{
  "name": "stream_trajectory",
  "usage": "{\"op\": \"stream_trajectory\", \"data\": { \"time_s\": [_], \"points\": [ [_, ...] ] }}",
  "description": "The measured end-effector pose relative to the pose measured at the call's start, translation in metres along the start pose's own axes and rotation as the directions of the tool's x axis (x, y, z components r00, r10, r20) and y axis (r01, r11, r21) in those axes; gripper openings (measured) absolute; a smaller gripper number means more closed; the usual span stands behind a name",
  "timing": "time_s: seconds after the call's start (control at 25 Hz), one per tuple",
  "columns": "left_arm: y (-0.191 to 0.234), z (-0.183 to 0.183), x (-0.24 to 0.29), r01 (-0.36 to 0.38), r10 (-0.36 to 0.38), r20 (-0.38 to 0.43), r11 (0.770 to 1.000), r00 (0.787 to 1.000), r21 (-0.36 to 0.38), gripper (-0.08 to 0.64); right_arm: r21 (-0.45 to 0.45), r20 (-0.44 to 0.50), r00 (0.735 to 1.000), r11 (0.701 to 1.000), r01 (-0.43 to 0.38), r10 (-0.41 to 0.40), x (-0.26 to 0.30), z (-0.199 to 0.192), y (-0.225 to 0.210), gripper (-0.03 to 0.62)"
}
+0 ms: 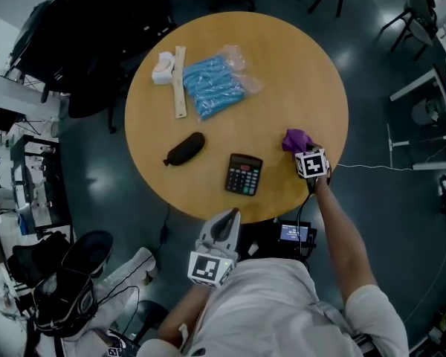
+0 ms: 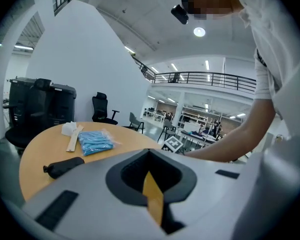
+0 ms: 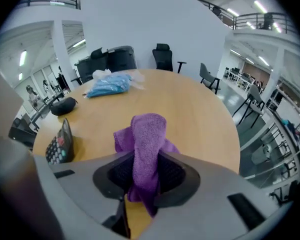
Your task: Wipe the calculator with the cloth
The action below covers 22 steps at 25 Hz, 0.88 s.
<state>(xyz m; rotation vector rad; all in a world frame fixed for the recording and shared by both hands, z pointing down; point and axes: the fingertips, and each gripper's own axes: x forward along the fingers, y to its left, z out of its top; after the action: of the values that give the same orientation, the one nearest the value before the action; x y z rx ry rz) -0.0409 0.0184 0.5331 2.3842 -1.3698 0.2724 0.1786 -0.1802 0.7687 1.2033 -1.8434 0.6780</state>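
This is a large open-plan office or lab hall: a round wooden worktop (image 1: pixel 297 73) stands on a dark, glossy floor (image 1: pixel 386 117), with black swivel office chairs (image 3: pixel 162 54) near it. A railed mezzanine (image 2: pixel 210 77) runs below a high white ceiling with round and strip lights (image 2: pixel 199 32), and rows of desks and shelving (image 2: pixel 202 121) fill the bright space beyond. A thin cable (image 1: pixel 372 167) trails across the floor.

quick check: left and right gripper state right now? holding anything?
Left gripper: closed, nothing between the jaws.
Right gripper: closed on the purple cloth.
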Motion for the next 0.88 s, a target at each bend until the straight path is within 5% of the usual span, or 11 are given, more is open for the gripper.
{"op": "stream_trajectory", "data": {
  "time_s": [0.24,0.36,0.6,0.88],
  "points": [
    [0.022,-0.006,0.020,0.044,-0.042,-0.045,0.998,0.998,0.045,0.006,0.027,0.204,0.975,0.995,-0.100,0.092,-0.083,0.015,0.023,0.109],
    [0.039,-0.033,0.037,0.128,-0.123,-0.131,0.991,0.984,0.032,0.006,0.039,0.304,0.942,0.986,-0.159,0.140,-0.131,0.019,0.042,0.109],
    [0.084,-0.069,0.089,0.267,-0.227,-0.316,0.960,0.921,0.089,0.009,0.014,0.402,0.898,0.979,-0.203,0.181,-0.193,0.013,0.068,0.109],
    [0.134,-0.122,0.156,0.339,-0.253,-0.536,0.938,0.805,0.067,0.137,0.064,0.411,0.898,0.978,-0.201,0.157,-0.212,-0.011,0.072,0.109]
  ]
}}
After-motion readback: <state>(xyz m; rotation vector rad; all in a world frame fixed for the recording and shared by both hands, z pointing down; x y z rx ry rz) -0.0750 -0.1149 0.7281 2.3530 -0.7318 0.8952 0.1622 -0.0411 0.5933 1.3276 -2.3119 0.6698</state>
